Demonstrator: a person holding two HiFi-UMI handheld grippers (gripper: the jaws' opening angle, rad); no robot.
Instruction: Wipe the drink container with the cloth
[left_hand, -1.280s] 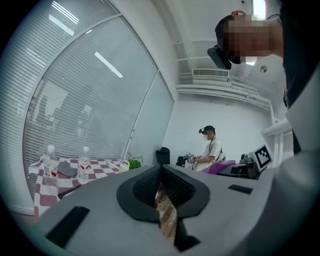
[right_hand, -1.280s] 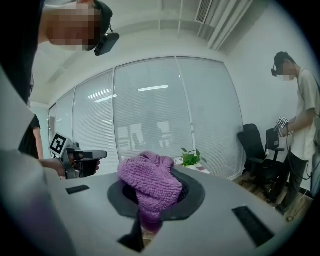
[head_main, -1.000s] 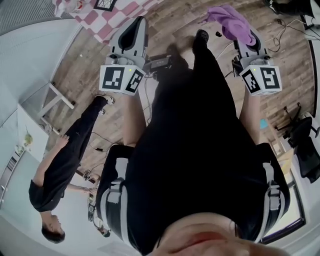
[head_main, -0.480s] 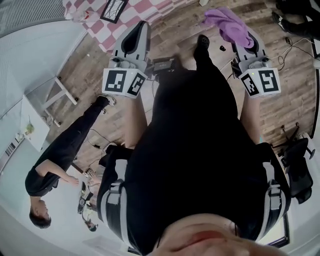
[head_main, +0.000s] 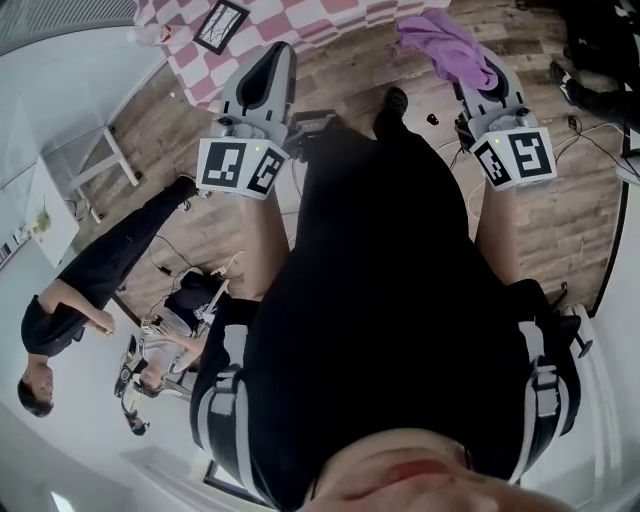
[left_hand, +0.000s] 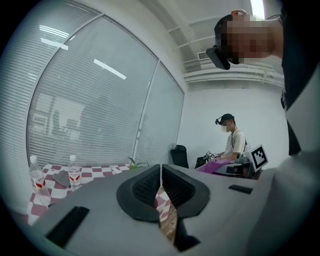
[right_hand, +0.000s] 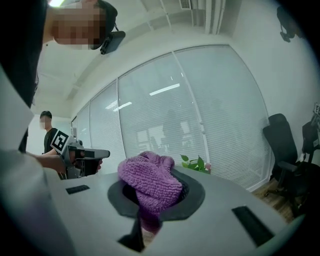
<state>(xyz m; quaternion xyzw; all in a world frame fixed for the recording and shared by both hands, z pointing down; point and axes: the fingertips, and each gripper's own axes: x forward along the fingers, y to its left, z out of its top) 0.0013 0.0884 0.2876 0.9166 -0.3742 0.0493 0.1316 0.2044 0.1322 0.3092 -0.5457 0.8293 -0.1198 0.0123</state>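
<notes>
Two bottles wait on the desk as the cloth is carried in

Both candidates for the drink container stand upright on the checked desk (left_hand: 107, 170), far off in the left gripper view: one clear water bottle (left_hand: 74, 172) and a second (left_hand: 36, 178), each with a red label. Which one is meant I cannot tell. The purple cloth (right_hand: 150, 186) is well apart from them. It is bunched up and pinched between the clenched fingers of the right gripper (right_hand: 151, 176), with a tail hanging below. The left gripper (left_hand: 160, 172) has its fingers closed together on nothing.

Over the last second the pink-and-white desk edge has slid further into the top of the head view. The bystander in black (head_main: 95, 280) has drifted toward the left edge. So the wearer seems to be turning and walking toward the desk with both grippers held out level. Wiping has not begun and the approach is likely the step in hand. The left gripper looks free to steady a bottle.
</notes>
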